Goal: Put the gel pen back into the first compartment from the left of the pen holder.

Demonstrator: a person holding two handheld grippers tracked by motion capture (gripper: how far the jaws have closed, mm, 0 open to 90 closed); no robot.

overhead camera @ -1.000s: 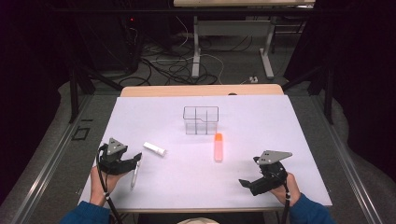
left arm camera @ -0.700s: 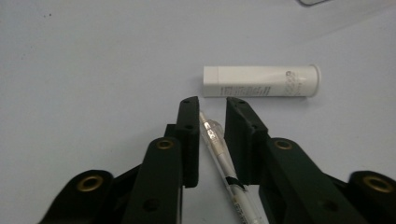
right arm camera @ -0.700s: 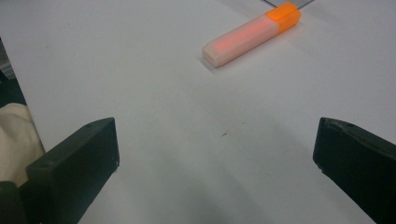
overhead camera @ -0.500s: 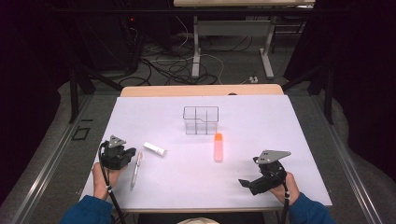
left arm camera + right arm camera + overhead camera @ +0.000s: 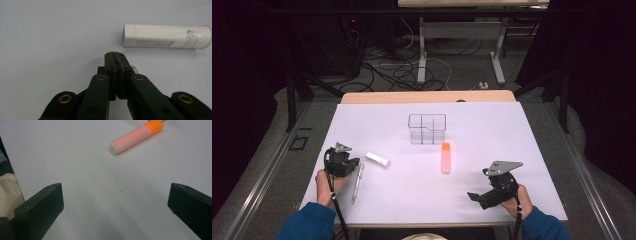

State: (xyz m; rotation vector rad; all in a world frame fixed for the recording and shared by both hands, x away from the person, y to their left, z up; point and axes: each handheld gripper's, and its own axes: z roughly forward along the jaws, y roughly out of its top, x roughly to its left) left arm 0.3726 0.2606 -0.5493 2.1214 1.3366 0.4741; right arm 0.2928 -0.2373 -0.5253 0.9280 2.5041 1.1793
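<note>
The left gripper [image 5: 348,165] has just closed and now pinches the top end of a white pen [image 5: 357,181] lying on the white table [image 5: 512,130], beside a white tube [image 5: 166,36]. So close to the tip, the grip could let the pen pivot or slip when lifted. The right gripper [image 5: 484,196] rests spread wide, with an orange highlighter [image 5: 137,136] ahead.

dark room, grey floor [image 5: 272,150], tangled cables [image 5: 397,70], desk legs [image 5: 422,55]

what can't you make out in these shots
- Print on the white tube: left gripper view, too small to read.
- Pen tip: high view, hidden under the left tool.
- Clear organizer contents: high view, too small to tell.
- Orange marker cap end: right gripper view, cut off by the top edge.
</note>
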